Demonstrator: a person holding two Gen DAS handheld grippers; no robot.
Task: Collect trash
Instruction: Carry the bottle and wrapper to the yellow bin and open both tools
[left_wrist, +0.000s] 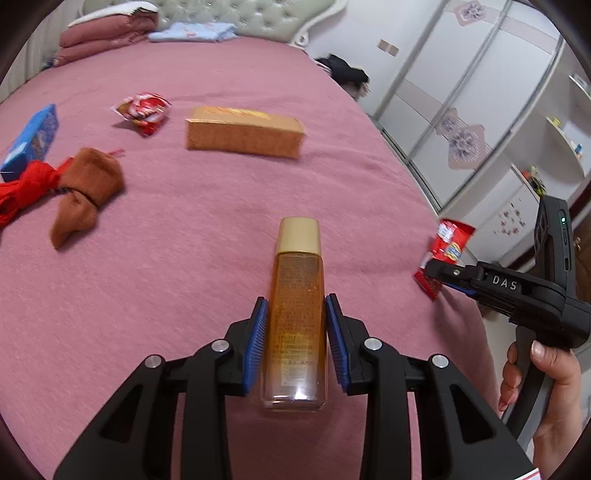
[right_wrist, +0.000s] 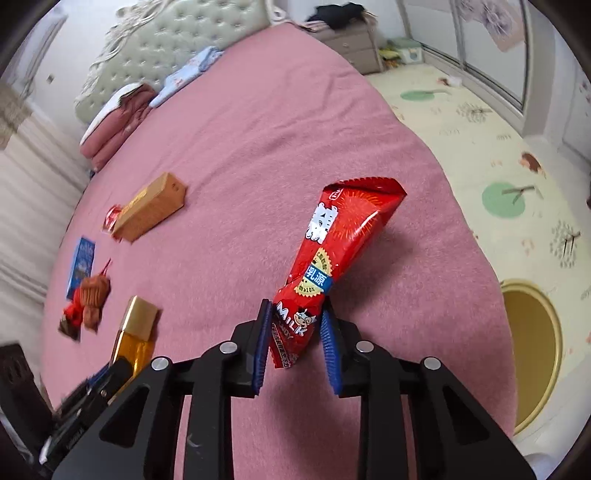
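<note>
From the left wrist, the left gripper (left_wrist: 295, 314) is clamped on an amber bottle (left_wrist: 295, 325) (gold cap pointing away) above the pink bed (left_wrist: 207, 229); a tan box (left_wrist: 243, 136) lies farther ahead. From the right wrist, the right gripper (right_wrist: 295, 325) pinches a red candy wrapper (right_wrist: 332, 258), a yellow bin (right_wrist: 532, 354) on the floor to its right.

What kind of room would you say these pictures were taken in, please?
Most likely a bedroom: a wide bed under a pink cover, a tufted headboard with folded bedding against it, and a sliding-door wardrobe alongside.
</note>
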